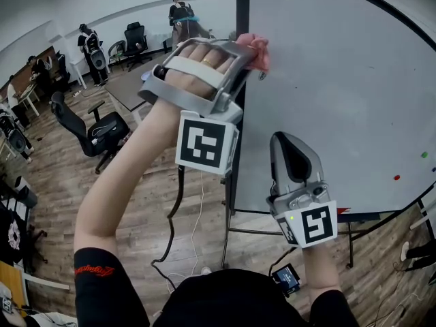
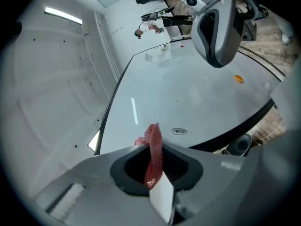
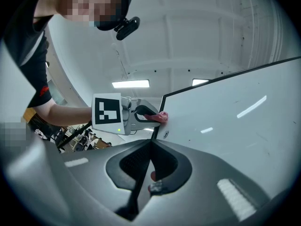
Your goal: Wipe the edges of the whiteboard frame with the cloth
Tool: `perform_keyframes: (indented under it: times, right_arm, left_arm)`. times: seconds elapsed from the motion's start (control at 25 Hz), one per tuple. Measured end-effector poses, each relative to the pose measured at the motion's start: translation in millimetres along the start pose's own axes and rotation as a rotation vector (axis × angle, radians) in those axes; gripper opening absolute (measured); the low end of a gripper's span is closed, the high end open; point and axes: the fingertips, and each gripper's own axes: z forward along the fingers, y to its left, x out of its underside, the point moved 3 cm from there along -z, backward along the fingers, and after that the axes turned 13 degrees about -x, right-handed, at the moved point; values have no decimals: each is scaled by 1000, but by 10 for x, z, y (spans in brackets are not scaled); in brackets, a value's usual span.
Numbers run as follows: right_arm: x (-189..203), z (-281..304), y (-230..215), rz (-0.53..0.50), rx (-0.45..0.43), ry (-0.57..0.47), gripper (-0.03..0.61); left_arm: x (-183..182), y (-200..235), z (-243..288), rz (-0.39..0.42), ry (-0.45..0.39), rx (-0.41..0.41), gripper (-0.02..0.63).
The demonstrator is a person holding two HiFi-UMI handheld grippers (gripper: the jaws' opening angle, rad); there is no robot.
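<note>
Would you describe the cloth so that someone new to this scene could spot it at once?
Find the large whiteboard and follow the dark frame along its left edge towards the upper corner. There the left gripper pinches a small cloth at the frame. It is the only pink, crumpled thing against the white board.

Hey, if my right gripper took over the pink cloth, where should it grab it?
Probably the loose bunch of the cloth that sticks out past the left gripper, beside the whiteboard frame. Come from the board side: the left gripper's body covers the rest.
</note>
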Motion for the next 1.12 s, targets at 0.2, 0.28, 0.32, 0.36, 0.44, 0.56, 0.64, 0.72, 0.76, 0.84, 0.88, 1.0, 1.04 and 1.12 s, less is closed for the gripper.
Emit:
perform_keyframes:
  times: [0.2,0.28,0.32,0.36,0.44,0.56,0.64,0.72,0.76,0.84,0.88,1.0,1.04,1.12]
  right_arm:
    - [225,-88,-2,23,7,-3,2]
    - [260,-131,6,25,7,1,2]
    - [271,-160,7,23,6,6,2]
    - [280,-193,4,19,6,9,2]
    - [298,-241,-4,13,5,14,2]
    - [321,-213,22,17,0,18,2]
    - [343,-218,29,23,-2,19,2]
    - [365,-265,19,30,-4,21,2]
    - [375,-285,17,34,-5,23,2]
    - [394,-303,24,43,-7,31,2]
    - [404,-308,27,47,-9,34,2]
    - [447,-345,20,52,-13,39,2]
    - [463,-352,21,54,-13,41,2]
    - [491,-343,43,59,-13,45,2]
  left_arm:
    - [-33,-254,-58,13,3,12,52]
    - [-56,-302,-89,11,6,24,52]
    - [-80,-319,-103,10,7,27,52]
    - [-109,-336,-112,11,9,28,52]
    - [-157,-368,-119,14,10,28,52]
    - [-132,-406,-143,16,16,29,52]
    - [-139,-448,-161,23,21,34,52]
    - [-184,-493,-181,26,25,39,52]
    - [-203,-512,-192,24,28,42,52]
    - [-216,-539,-218,21,35,46,52]
    - [-219,-552,-227,20,38,48,52]
    - [-260,-608,-235,17,37,50,52]
    - [-270,-628,-238,15,35,51,52]
    - [-263,-667,-260,10,31,54,52]
